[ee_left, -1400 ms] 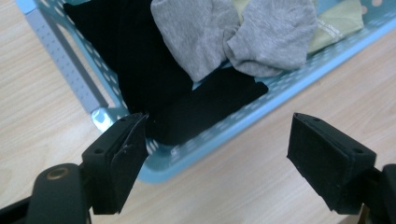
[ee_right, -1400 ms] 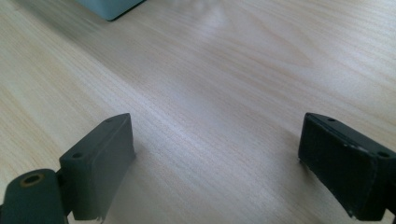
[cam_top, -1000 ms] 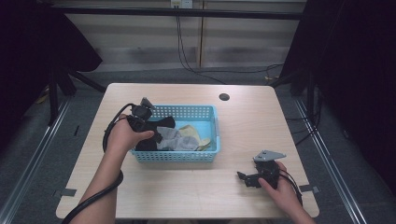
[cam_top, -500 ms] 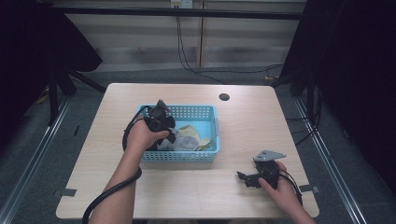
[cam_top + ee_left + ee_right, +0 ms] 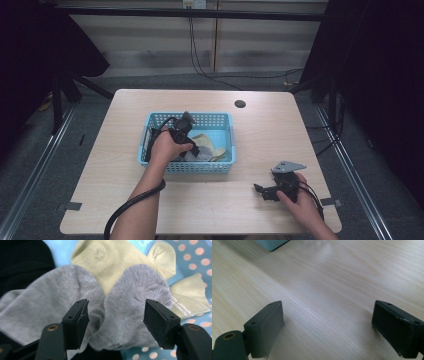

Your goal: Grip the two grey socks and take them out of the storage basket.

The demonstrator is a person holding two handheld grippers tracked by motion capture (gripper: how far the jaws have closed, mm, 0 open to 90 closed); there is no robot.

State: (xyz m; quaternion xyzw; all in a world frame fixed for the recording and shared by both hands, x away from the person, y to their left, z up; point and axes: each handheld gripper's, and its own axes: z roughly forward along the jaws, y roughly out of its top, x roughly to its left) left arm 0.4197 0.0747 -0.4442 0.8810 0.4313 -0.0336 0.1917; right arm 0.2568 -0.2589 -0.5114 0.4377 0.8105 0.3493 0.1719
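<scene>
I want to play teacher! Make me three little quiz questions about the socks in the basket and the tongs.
1. True or false: the left tongs are down among the socks in the blue basket.
2. Which colour sock lies between the jaws of the left tongs? A grey, B red, C white.
3. Fill in: the right tongs are open over the bare wooden ____.

Key:
1. True; the left tongs have just been closing, with the grey sock between the jaws but not yet pinched.
2. A. A yellow-green sock lies behind it.
3. Table.
</scene>
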